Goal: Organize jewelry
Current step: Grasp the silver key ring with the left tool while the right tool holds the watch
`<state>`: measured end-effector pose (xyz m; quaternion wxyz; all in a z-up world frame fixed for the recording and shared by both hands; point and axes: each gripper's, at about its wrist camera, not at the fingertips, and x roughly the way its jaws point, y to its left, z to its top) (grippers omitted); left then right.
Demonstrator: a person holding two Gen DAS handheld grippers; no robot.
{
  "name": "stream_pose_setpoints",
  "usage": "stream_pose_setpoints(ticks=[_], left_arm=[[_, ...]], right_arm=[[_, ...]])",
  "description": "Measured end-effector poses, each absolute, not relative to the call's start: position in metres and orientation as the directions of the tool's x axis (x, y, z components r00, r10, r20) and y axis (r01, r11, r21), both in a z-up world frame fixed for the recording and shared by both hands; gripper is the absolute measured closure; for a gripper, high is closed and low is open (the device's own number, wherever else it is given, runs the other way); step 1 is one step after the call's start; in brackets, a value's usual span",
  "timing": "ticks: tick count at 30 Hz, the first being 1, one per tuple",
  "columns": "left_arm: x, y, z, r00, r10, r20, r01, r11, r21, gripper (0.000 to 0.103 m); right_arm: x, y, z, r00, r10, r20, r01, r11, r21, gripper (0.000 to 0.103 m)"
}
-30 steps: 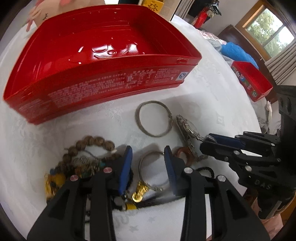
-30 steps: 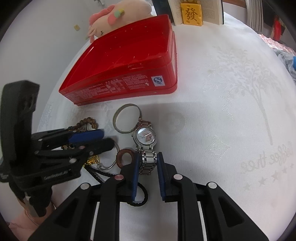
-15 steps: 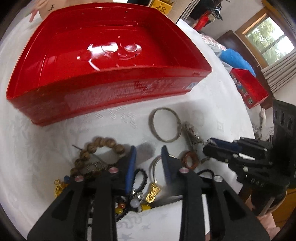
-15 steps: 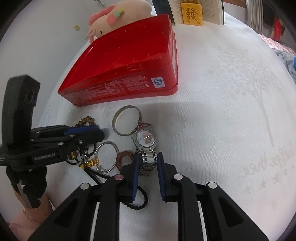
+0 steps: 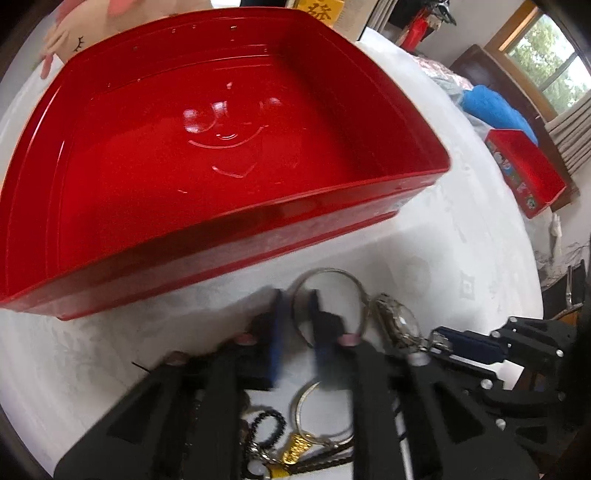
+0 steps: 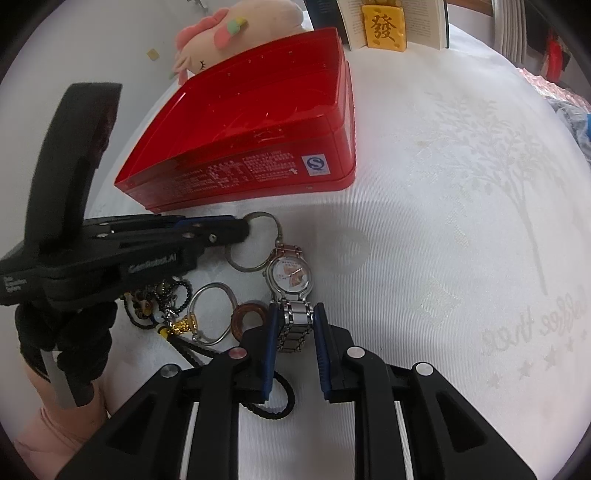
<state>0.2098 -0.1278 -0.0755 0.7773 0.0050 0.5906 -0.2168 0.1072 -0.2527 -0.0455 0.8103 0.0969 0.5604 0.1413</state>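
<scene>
An empty red tray (image 5: 229,155) lies on the white cloth, also in the right wrist view (image 6: 258,122). Below it lies a heap of jewelry. My left gripper (image 5: 295,306) is narrowly open, its fingertips straddling the near rim of a silver bangle (image 5: 354,284), which also shows in the right wrist view (image 6: 271,225). My right gripper (image 6: 295,314) is open with its pads either side of the band of a silver watch (image 6: 290,275). A second silver ring (image 6: 212,314), a brown ring (image 6: 249,319) and dark bead strings (image 6: 166,295) lie beside it.
A pink plush toy (image 6: 236,33) and a yellow block with an open book (image 6: 386,26) stand behind the tray. A small red box (image 5: 524,177) and blue cloth (image 5: 491,110) sit at the far right. A black cord loop (image 6: 273,402) lies under my right gripper.
My left gripper has moved forward and up from the bead heap to the silver bangle near the tray, and its jaws have narrowed. The right gripper has stayed at the watch band.
</scene>
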Motion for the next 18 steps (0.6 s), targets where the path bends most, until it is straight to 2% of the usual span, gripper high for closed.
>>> stream_pose_setpoints(ticks=[11,14,18], left_arm=[[0.196,-0.109,-0.060,0.273,-0.362,-0.891,0.330,0.906,-0.267,0.102],[0.189,-0.107,-0.052,0.287,-0.377,-0.881,0.341,0.899,-0.274,0.102],[0.183,-0.101,-0.043,0.300,-0.391,-0.870,0.351,0.893,-0.280,0.102]], right_arm=[[0.108,-0.252,-0.036,0.365,0.302,-0.881,-0.098,0.953,0.286,0.081],[0.110,-0.251,-0.033,0.366,0.293,-0.883,-0.094,0.956,0.278,0.075],[0.118,-0.246,-0.039,0.340,0.304,-0.890,-0.100,0.953,0.287,0.073]])
